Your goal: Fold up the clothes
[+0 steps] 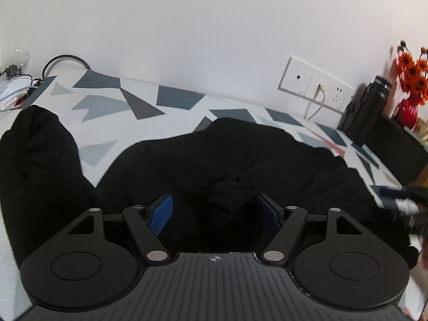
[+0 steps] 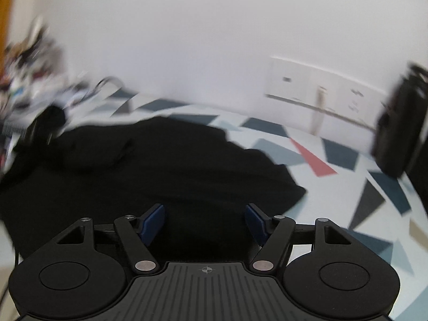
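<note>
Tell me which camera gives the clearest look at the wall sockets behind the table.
The left wrist view. The wall sockets are sharp there, with a white cable plugged into one. In the right wrist view the same sockets are smeared by motion blur, so only pale panels and a vague cable show.

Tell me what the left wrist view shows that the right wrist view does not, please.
Only the left wrist view shows the orange flowers in a red vase. Only the right wrist view shows a blurred wooden edge at far left. Both show the black garment, patterned cloth, wall sockets, and open tongs over the garment.
</note>
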